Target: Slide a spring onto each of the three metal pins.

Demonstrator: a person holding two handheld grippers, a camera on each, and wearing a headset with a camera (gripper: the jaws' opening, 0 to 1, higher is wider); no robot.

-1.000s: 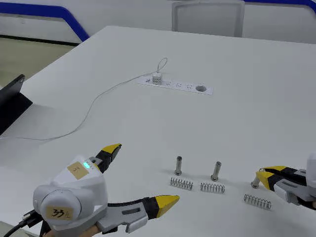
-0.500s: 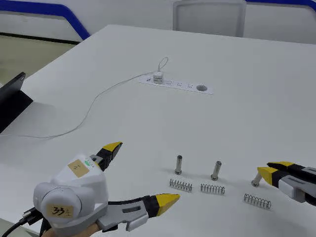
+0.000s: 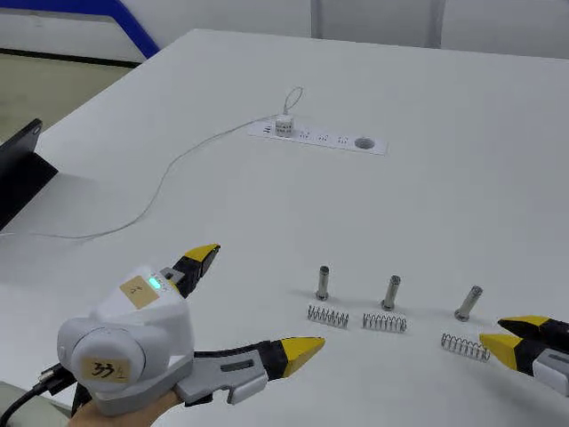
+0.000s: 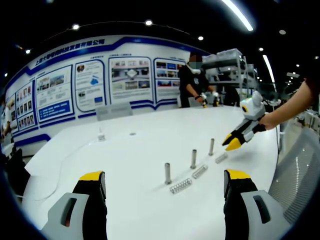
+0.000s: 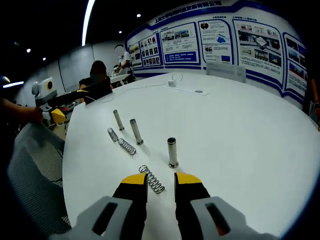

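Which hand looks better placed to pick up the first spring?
The right, most likely. The right gripper is open with its tips just short of the rightmost spring, which lies beside its pin. The left gripper hangs open, farther from the leftmost spring.

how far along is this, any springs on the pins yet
Done: nothing yet. The left pin, middle pin and right pin stand bare, with the left spring, middle spring and right spring lying on the table in front of them. In hand: nothing; the left gripper is wide open and empty, the right gripper open just short of the right spring. Left: all three springs.
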